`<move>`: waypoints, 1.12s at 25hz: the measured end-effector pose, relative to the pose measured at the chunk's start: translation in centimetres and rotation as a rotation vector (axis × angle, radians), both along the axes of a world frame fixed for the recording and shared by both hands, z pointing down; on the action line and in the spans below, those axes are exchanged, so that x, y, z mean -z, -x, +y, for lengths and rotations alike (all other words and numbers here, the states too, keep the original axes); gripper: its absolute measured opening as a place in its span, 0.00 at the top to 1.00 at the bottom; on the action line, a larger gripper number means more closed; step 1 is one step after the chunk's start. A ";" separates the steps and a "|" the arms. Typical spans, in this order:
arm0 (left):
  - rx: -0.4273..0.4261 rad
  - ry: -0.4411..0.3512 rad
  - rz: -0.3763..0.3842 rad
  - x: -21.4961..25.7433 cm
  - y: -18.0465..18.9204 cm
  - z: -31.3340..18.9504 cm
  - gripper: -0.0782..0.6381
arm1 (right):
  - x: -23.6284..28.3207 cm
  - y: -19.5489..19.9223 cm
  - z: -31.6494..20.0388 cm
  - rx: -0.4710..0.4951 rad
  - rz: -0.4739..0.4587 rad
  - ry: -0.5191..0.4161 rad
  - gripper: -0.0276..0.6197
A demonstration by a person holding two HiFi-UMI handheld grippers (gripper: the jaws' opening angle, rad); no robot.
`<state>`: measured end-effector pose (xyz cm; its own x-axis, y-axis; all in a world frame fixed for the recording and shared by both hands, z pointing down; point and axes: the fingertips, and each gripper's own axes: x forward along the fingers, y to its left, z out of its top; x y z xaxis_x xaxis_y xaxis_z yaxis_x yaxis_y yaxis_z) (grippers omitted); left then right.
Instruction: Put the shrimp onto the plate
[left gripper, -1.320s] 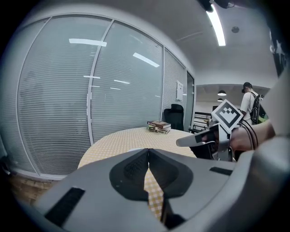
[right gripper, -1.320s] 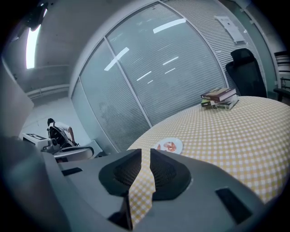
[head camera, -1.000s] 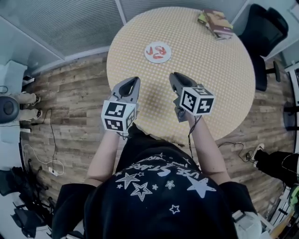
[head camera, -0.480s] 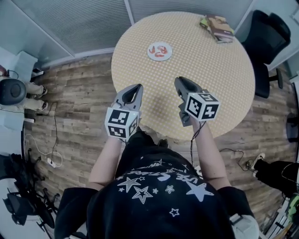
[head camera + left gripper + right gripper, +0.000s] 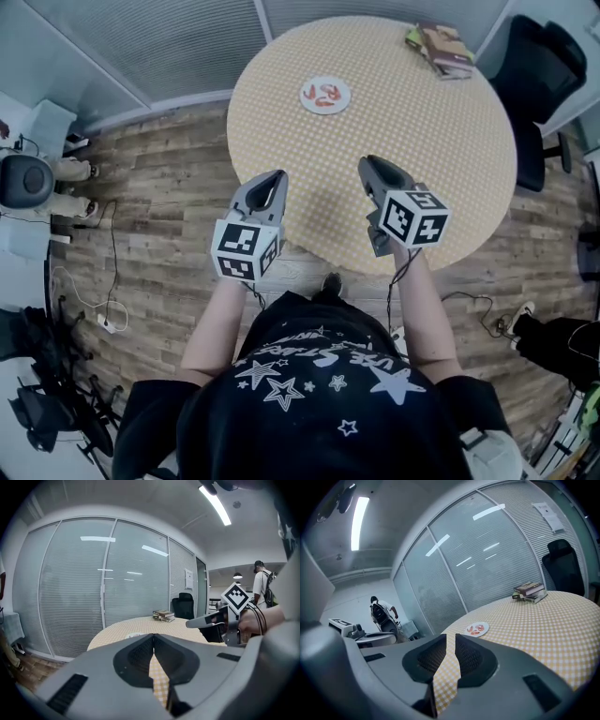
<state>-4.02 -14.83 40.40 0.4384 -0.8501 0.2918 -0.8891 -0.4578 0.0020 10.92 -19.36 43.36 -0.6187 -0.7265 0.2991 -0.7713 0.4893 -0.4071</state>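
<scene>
Since 1 s ago: we have backed off from the table. Both grippers sit lower in frame and a foot now shows under the near edge. Plate hasn't shifted on the top.

Head view: plate on the far-left part of the top, approx 11 o'clock. Red shrimp lie on it; none seen loose on the cloth. Books at 1 o'clock by the rim, chair at 2 o'clock off the table. Left gripper hangs over the near-left table edge. Right gripper is over the near part of the top. Both well apart from the plate.

Left gripper view: jaws closed tip to tip, nothing betw. them. Table ahead at 12, other gripper in at 3 o'clock.

Right gripper view: jaws a narrow slit apart, nothing held; checked cloth shows thru the gap. Plate w/ shrimp ahead at 1 o'clock, well beyond the tips.

Judgement: task looks done and we read this as the pull-back. To do it well, keep both grippers level and clear of the edge, no sweep toward the plate. If a shrimp were still off-plate (we see none), approach from 6 o'clock, open wide first and close gently on the body.
</scene>
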 end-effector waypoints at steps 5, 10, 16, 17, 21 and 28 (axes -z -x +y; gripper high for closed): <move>-0.028 -0.013 0.026 0.6 1.0 1.8 0.88 | 0.7 1.1 1.8 -0.024 0.034 -0.016 0.85; -0.045 -0.017 0.048 1.3 2.5 4.9 0.88 | 1.1 2.6 5.5 -0.038 0.025 0.005 0.86; -0.068 -0.026 0.055 1.9 4.1 8.5 0.88 | 1.3 4.9 9.8 -0.038 0.068 0.001 0.86; -0.069 -0.030 0.058 2.1 4.3 9.1 0.88 | 1.4 5.2 10.5 -0.037 0.073 -0.004 0.86; -0.077 -0.038 0.069 2.3 5.0 11.3 0.88 | 1.8 6.0 13.4 -0.040 0.080 -0.017 0.87; -0.103 -0.033 0.088 1.9 5.0 15.7 0.88 | 1.5 5.8 18.5 -0.061 0.089 -0.015 0.87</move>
